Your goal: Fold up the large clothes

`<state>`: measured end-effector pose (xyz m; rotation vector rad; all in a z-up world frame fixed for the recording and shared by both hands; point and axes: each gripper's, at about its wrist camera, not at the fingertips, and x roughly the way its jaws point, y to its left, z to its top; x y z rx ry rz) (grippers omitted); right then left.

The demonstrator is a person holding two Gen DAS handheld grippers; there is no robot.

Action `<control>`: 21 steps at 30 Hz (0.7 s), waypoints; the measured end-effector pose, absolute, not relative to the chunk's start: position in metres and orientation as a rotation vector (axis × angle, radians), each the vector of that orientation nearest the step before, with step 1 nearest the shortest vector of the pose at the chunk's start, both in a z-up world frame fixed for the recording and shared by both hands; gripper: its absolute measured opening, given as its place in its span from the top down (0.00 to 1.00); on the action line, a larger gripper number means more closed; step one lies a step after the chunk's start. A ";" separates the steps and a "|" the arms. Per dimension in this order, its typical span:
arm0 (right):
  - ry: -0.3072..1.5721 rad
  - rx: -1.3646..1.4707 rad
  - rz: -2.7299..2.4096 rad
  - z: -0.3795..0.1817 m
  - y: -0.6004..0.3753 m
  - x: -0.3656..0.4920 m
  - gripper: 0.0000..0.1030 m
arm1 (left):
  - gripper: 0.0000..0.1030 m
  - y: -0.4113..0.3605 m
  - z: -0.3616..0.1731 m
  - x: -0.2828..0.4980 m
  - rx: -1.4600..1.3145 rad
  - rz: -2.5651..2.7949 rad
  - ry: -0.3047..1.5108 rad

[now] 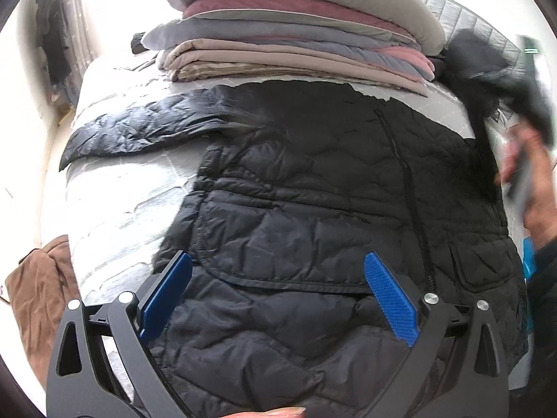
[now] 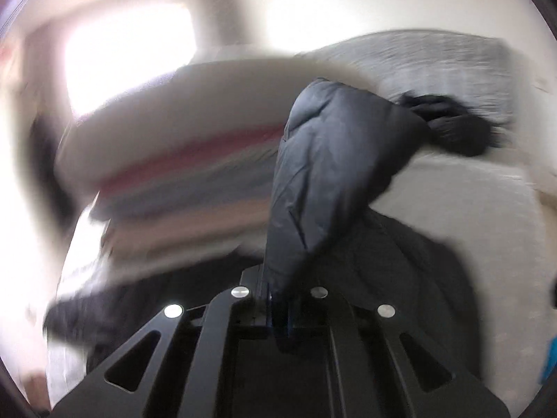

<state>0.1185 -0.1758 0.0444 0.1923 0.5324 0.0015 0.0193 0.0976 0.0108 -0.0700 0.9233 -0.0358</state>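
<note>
Black quilted jacket [image 1: 313, 191] spread flat across a bed [image 1: 115, 188] with a pale grey quilted cover, zip running down the front, one sleeve [image 1: 139, 129] stretched out to the left over the cover. Behind the jacket, at the far side of the bed, a stack of folded bedding [image 1: 296, 41] in beige, grey, pink and cream layers. Brown cloth [image 1: 38, 299] bunched low at the left, beside the bed. Left gripper [image 1: 278, 261] hovering over the jacket's lower part, jaws spread wide apart, blue pads [image 1: 390, 299] clear of the fabric, nothing between them. At the right edge of the left wrist view, a hand [image 1: 536, 188] on the other tool, blurred, with dark fabric lifted above it. In the right wrist view, right gripper [image 2: 275, 296] with jaws clenched tight on a fold of the jacket's other sleeve [image 2: 330, 174], which rises from the jaws as a puffy black bulge above the rest of the garment. Further back on the bed, a dark furry piece [image 2: 449, 122] lying on the cover, too blurred to tell whether it belongs to the jacket. Bright window [image 2: 128, 52] at the upper left, whole right wrist view smeared by motion.
</note>
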 end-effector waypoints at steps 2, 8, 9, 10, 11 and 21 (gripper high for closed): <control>0.644 0.161 0.058 0.002 -0.125 0.133 0.85 | 0.07 0.106 0.013 0.018 -0.084 -0.034 0.921; 0.906 0.033 0.150 -0.078 -0.055 0.137 0.36 | 0.07 0.125 0.017 0.014 -0.119 -0.034 0.923; 0.870 0.060 0.193 -0.065 -0.061 0.126 0.36 | 0.07 0.128 0.018 0.013 -0.127 -0.034 0.923; 0.843 0.073 0.209 -0.054 -0.071 0.132 0.35 | 0.07 0.131 0.018 0.013 -0.134 -0.035 0.925; 0.774 0.080 0.210 -0.037 -0.078 0.119 0.25 | 0.07 0.133 0.018 0.012 -0.141 -0.038 0.928; 0.911 0.242 -0.036 -0.055 -0.175 0.135 0.11 | 0.07 0.134 0.015 0.018 -0.135 -0.006 0.931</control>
